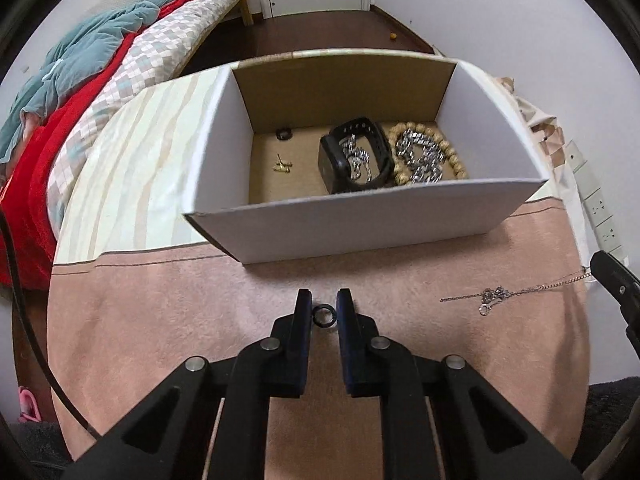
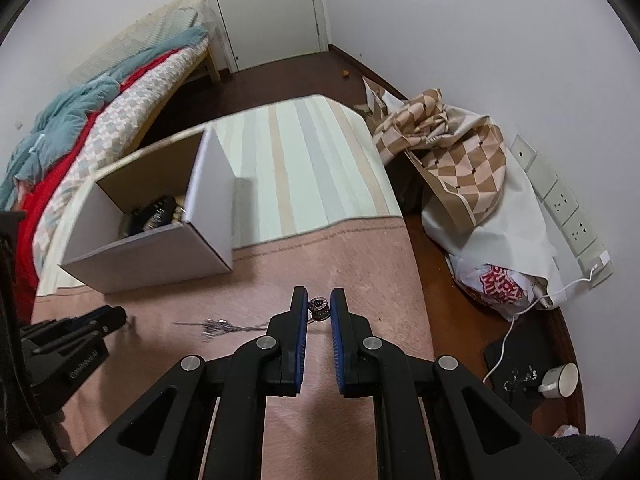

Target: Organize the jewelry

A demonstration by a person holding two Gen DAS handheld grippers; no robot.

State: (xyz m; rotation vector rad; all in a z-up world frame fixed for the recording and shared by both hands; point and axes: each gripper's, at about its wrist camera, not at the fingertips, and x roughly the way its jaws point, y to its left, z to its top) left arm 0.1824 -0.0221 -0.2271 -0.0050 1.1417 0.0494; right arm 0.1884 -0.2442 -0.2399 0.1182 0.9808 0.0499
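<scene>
A white cardboard box (image 1: pixel 360 224) stands on the cloth-covered table and holds a black watch band (image 1: pixel 354 156), silver chains (image 1: pixel 420 158), a beaded bracelet (image 1: pixel 456 160), gold studs (image 1: pixel 283 166) and a small black ring (image 1: pixel 284 134). My left gripper (image 1: pixel 324 306) is shut on a black ring (image 1: pixel 324 316) just above the pink cloth. A thin silver necklace (image 1: pixel 500 294) lies to its right. My right gripper (image 2: pixel 319 304) is shut on a small metal bead charm (image 2: pixel 319 307) at the necklace's end (image 2: pixel 224 326).
The box also shows in the right wrist view (image 2: pixel 160 248). A bed with red and teal bedding (image 1: pixel 80 80) lies left. Checked fabric (image 2: pixel 452 152), a printed bag (image 2: pixel 496 284), wall sockets (image 2: pixel 568 208) and a cup (image 2: pixel 560 380) sit at right on the floor.
</scene>
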